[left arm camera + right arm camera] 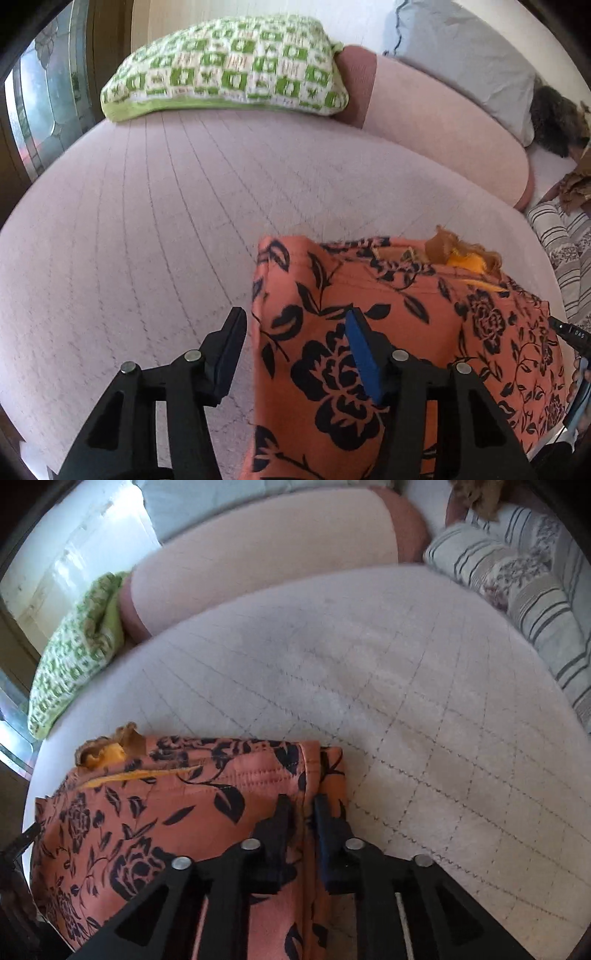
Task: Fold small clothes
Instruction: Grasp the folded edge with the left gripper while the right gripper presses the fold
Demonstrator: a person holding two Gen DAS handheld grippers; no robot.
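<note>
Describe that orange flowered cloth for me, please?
The orange garment is thin fabric printed with black flowers and leaves, with a stitched band and yellow lining at its far edge. It lies partly folded on the pale quilted bed cover. The right tongs pinch one edge; the open left tongs straddle the other.

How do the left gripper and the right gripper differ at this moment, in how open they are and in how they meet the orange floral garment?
The left gripper is open, its fingers wide apart; the right gripper is nearly shut, with only a narrow gap. The left gripper straddles the left edge of the orange floral garment without pinching it; the right gripper pinches a fold at the garment's right edge. Both are black and sit low over the quilted bed cover.
</note>
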